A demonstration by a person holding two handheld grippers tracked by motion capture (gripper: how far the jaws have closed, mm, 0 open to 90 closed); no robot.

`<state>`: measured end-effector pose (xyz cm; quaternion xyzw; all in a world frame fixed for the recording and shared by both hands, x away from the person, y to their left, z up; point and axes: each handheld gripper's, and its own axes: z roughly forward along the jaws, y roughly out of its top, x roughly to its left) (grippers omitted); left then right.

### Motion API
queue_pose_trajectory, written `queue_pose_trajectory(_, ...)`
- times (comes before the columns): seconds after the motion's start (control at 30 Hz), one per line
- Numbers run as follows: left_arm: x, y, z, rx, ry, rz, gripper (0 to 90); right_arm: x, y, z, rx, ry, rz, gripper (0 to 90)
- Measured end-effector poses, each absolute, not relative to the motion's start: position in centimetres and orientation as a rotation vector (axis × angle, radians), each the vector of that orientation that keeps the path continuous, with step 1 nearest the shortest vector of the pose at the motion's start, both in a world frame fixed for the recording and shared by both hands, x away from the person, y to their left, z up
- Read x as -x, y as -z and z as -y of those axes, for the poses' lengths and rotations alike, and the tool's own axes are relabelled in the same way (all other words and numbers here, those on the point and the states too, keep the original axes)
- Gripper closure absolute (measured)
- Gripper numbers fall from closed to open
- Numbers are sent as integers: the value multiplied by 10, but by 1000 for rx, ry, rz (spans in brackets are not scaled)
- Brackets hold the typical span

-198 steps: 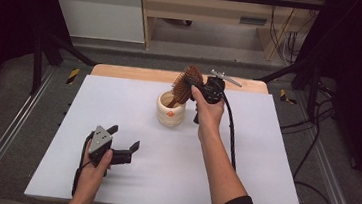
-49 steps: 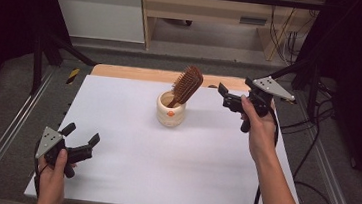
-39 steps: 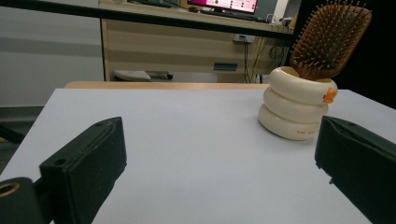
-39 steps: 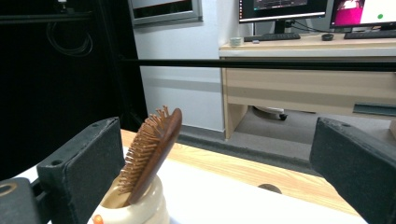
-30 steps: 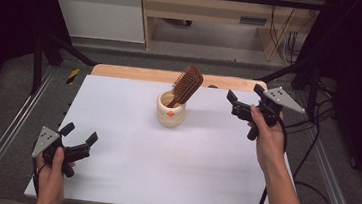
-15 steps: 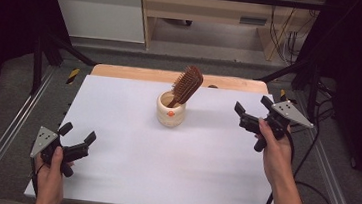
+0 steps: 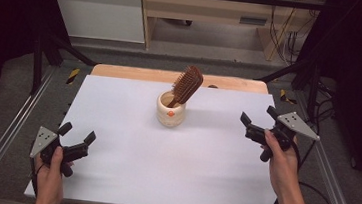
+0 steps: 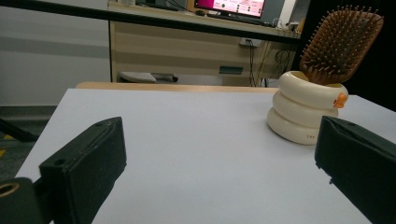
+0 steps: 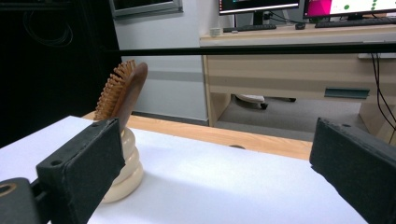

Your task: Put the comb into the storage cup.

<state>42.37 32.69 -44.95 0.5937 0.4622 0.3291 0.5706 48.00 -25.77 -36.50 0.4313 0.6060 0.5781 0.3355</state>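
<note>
White table (image 7: pixel 162 175) with a cream ringed holder (image 7: pixel 170 111) standing near its far middle; a wooden paddle hairbrush (image 7: pixel 187 85) stands in the holder, handle down and hidden inside it, head leaning toward the right. Seen from above, the left gripper (image 7: pixel 76 136) lies near the table's near-left corner, well apart from the holder, its jaws spread and holding nothing; the right gripper (image 7: pixel 257 122) is held to the right of the holder, level with it and also well apart, jaws likewise spread and empty. The left gripper view shows the bristle face of the hairbrush (image 8: pixel 340 43) and a small orange mark (image 8: pixel 341 100) on the holder's (image 8: pixel 303 109) rim, just left of the right-hand jaw. The right gripper view shows the hairbrush (image 9: pixel 123 91) edge-on, bristles to the left, with the left-hand jaw covering part of the holder (image 9: pixel 125 175). Both jaws are cut off by the frame's edge in each gripper view. Lettering on the holder's lowest ring is too small to read.
</note>
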Motion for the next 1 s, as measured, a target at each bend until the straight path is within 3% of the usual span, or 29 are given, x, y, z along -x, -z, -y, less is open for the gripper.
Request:
queue_pose_trajectory(0.47, -424, 450, -327, -1398, -776, -1085, 22, -463, 389, 274, -1170, -1487, -1587, 38)
queue_pose_trajectory(0.57, -423, 447, -320, -1456, -833, -1048, 22, -460, 397, 277, -1188, -1485, -1591, 38)
queue_pose_trajectory(1.0, -423, 448, -317, -1454, -809, -1047, 19, -446, 417, 287, -1223, -1467, -1606, 39)
